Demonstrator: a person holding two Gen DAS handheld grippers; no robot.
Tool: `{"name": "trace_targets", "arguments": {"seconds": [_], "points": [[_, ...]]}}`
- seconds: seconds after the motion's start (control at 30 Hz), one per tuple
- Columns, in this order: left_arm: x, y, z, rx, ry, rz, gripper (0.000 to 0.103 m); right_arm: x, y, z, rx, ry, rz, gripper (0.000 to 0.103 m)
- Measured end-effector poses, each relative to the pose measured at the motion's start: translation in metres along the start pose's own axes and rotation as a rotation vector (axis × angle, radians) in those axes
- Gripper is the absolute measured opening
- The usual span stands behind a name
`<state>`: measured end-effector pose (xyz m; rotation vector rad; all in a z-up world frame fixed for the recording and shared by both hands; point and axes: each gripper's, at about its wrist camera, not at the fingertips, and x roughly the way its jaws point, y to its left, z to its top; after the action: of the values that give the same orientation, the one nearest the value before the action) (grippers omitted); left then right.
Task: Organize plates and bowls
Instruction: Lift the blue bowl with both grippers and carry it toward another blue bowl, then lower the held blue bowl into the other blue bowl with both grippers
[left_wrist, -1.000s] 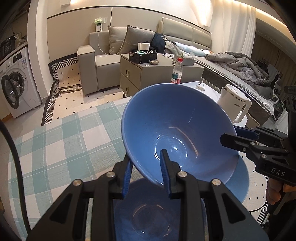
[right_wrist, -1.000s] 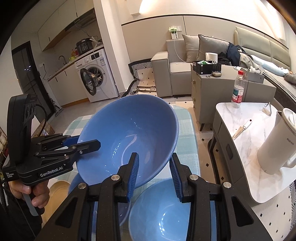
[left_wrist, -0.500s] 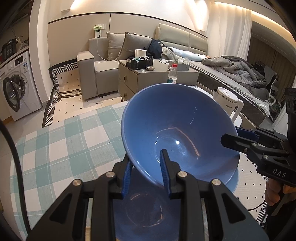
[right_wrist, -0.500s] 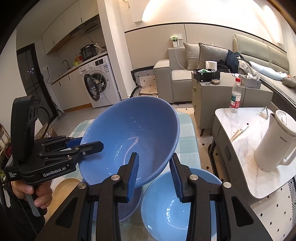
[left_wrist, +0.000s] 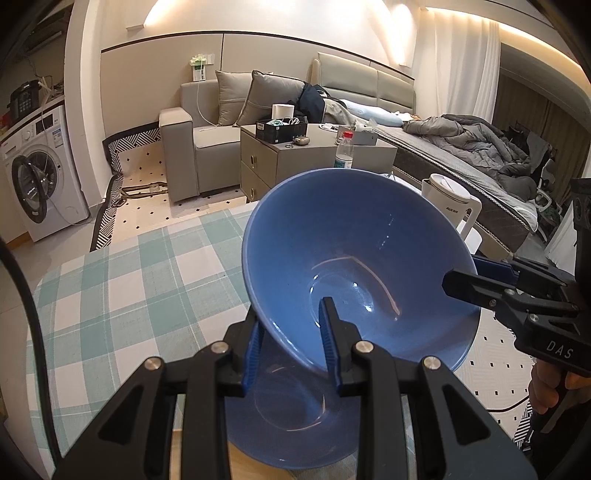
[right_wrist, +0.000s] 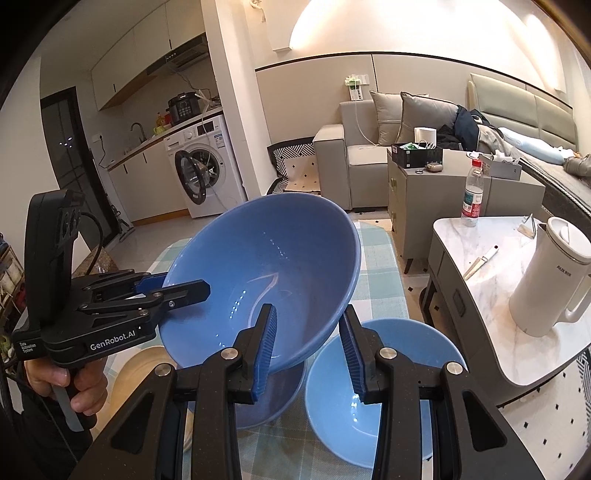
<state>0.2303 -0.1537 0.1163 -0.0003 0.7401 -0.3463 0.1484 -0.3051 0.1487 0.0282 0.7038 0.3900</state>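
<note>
**A:** What is under you?

**B:** A table covered by a teal-and-white checked cloth, stretching away to the far left in my left-hand camera. To the right of it stands a white marble-topped side table carrying a white plastic electric kettle and, at its far end, a clear water bottle with a red cap.

**A:** And the dishes?

**B:** The largest is the deep blue ceramic bowl that I hold up in the air, tilted, above everything else. My left claw pinches its near rim, one finger inside the bowl and one outside. My right claw pinches the opposite side of the rim in the same way; in the left camera it comes in from the right edge.

**A:** What lies below it?

**B:** A second blue bowl sits on the cloth directly under the raised one. Just to its right rests a lighter blue shallow bowl, upright. To the near left, a pale yellow round plate shows partly behind my left claw; I cannot tell whether it touches the bowl beside it.
</note>
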Motion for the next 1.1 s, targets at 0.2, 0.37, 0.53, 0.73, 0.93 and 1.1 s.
{"name": "trace_targets", "arguments": {"seconds": [0.2, 0.37, 0.53, 0.73, 0.93, 1.1], "points": [[-0.011, -0.001, -0.007, -0.002, -0.011, 0.004, 0.027, -0.004, 0.003, -0.003, -0.009, -0.006, 0.001, 0.037], [-0.018, -0.002, -0.012, -0.009, -0.016, 0.004, 0.027, -0.009, 0.008, -0.007, -0.013, -0.011, 0.006, 0.037], [-0.024, -0.004, -0.020, -0.010, -0.023, 0.014, 0.027, -0.014, 0.012, -0.013, -0.019, -0.016, 0.015, 0.037], [-0.030, -0.004, -0.027, -0.023, -0.037, 0.015, 0.027, -0.017, 0.014, -0.016, -0.031, -0.021, 0.029, 0.037], [-0.031, -0.004, -0.034, -0.027, -0.036, 0.026, 0.028, -0.014, 0.015, -0.020, -0.035, -0.012, 0.040, 0.037], [-0.033, -0.002, -0.040, -0.036, -0.037, 0.034, 0.028, -0.011, 0.017, -0.020, -0.038, -0.005, 0.051, 0.037]]}}
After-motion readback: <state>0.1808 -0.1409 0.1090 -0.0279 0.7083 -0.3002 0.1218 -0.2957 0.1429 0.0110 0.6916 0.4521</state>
